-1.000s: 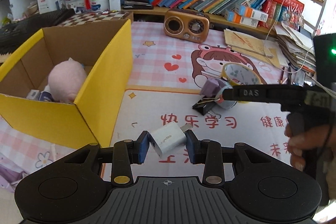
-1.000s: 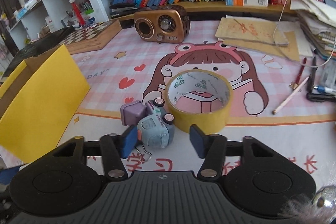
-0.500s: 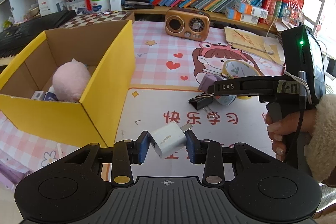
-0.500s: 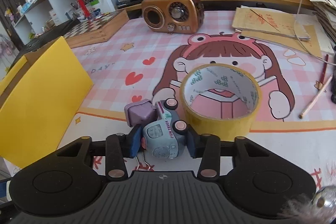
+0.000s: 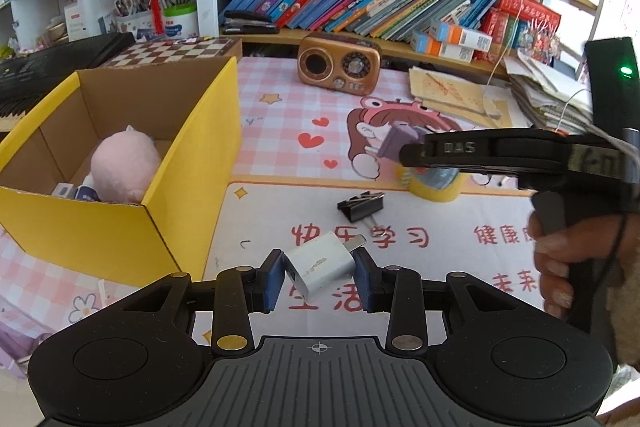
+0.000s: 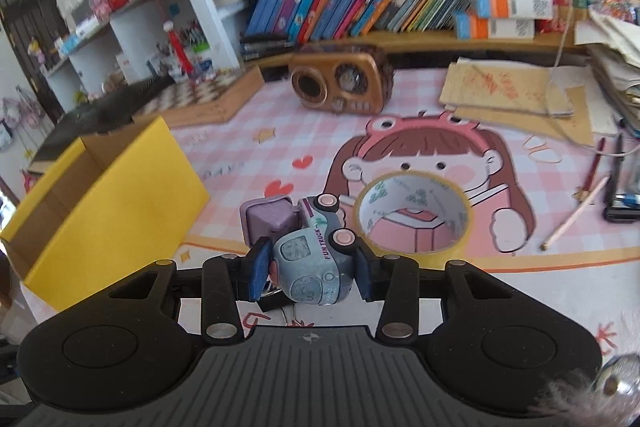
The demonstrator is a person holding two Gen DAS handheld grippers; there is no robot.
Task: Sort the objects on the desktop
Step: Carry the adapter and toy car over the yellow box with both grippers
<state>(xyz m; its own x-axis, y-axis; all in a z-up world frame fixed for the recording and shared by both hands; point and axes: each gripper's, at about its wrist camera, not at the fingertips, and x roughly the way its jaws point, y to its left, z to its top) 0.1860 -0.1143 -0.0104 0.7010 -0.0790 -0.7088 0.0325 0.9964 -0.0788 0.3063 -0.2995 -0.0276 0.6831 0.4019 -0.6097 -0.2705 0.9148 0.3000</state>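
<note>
Toy truck (image 6: 310, 259) in right gripper (image 6: 308, 269), box rim (image 6: 96, 163) left, open mat (image 6: 520, 291) right.

Your box (image 5: 192, 195) sits on the bench (image 5: 280, 199) to the left, with a plush toy (image 5: 122, 167) inside it. The binder clip (image 5: 360, 205) lies right of the box, nearer you than the tape roll (image 6: 416, 215). Behind the roll the radio (image 5: 338, 69) stands before the bookshelf (image 5: 360, 3). Papers (image 6: 516, 91) lie right of the radio, and pens (image 6: 600, 171) lie at the far right edge.
</note>
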